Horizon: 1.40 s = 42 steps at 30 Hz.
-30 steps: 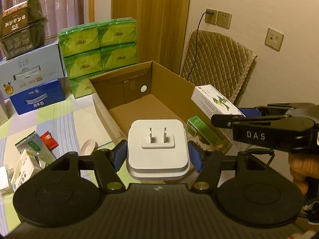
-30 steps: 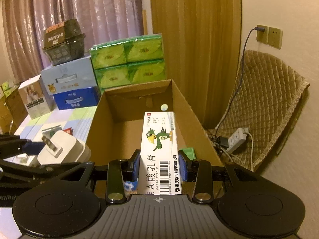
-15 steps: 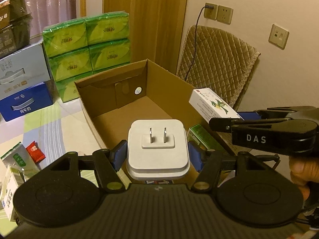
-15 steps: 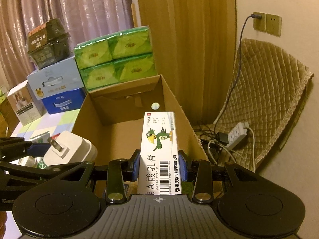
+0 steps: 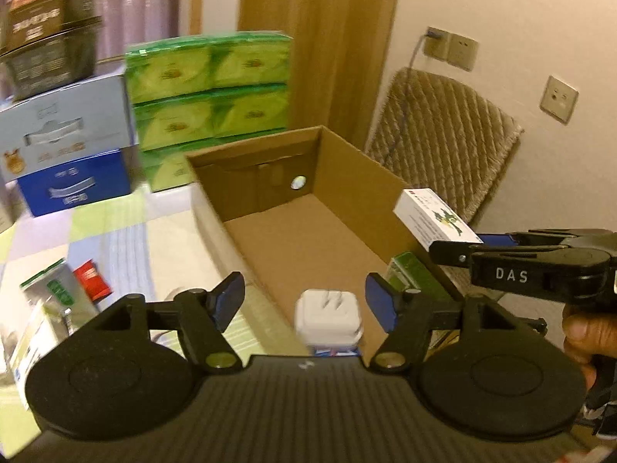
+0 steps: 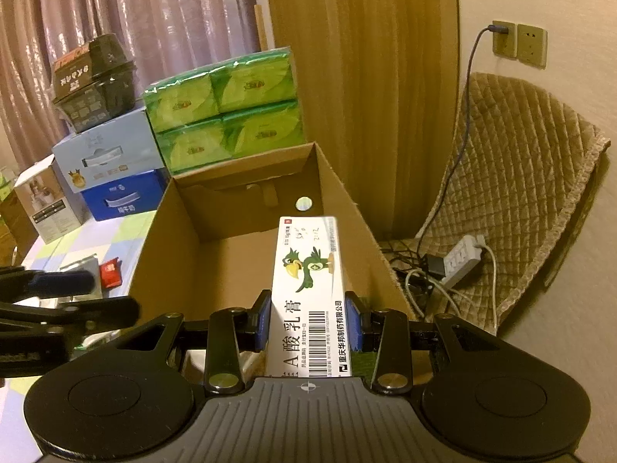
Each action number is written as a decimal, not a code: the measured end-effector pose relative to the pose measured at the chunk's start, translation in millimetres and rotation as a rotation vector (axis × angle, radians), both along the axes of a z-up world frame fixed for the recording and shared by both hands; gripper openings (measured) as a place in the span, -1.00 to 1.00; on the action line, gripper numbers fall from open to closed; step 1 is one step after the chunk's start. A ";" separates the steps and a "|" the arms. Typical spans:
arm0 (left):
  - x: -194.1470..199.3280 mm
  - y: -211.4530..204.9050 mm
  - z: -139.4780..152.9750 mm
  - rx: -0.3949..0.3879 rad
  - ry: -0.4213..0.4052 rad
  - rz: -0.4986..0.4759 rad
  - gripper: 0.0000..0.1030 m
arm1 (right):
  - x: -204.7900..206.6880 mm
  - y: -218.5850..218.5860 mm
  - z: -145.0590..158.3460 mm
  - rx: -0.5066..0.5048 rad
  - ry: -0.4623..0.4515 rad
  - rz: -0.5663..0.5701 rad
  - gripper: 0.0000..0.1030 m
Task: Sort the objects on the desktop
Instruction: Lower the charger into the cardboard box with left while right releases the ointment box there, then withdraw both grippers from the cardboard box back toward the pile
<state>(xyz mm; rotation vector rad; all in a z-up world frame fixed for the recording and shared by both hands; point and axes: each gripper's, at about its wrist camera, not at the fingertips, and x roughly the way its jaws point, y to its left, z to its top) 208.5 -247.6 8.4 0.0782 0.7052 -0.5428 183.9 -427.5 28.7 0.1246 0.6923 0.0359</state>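
the left gripper (image 5: pixel 304 301) has just let go: a moment ago its fingers pinched the white plug adapter (image 5: pixel 328 322), now they stand spread wide and the adapter sits loose below them, over the near end of the cardboard box (image 5: pixel 358 189), prongs up, seemingly dropping in or just landed. that item looks sorted. the right gripper (image 6: pixel 307 326) holds just as before, fingers clamped on the white ointment carton (image 6: pixel 308 289) above the same box, so its release looks next. a few packets, the red sachet (image 5: pixel 91 278) among them, wait on the desk (image 5: pixel 127 231).
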 end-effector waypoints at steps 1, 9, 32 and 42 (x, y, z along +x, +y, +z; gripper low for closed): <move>-1.1 4.1 0.7 0.000 0.001 0.009 0.26 | 0.4 1.4 -0.1 0.000 0.001 0.003 -0.31; -11.4 29.4 0.1 -0.006 0.003 0.060 0.34 | 9.4 14.1 -3.1 0.001 0.008 0.023 -0.33; -54.0 84.1 -13.7 -0.025 0.047 0.140 0.51 | -40.8 33.4 12.0 0.049 -0.030 0.031 0.04; -84.5 136.7 -15.1 -0.016 0.049 0.224 0.84 | -81.0 62.7 21.6 0.093 -0.048 0.058 0.84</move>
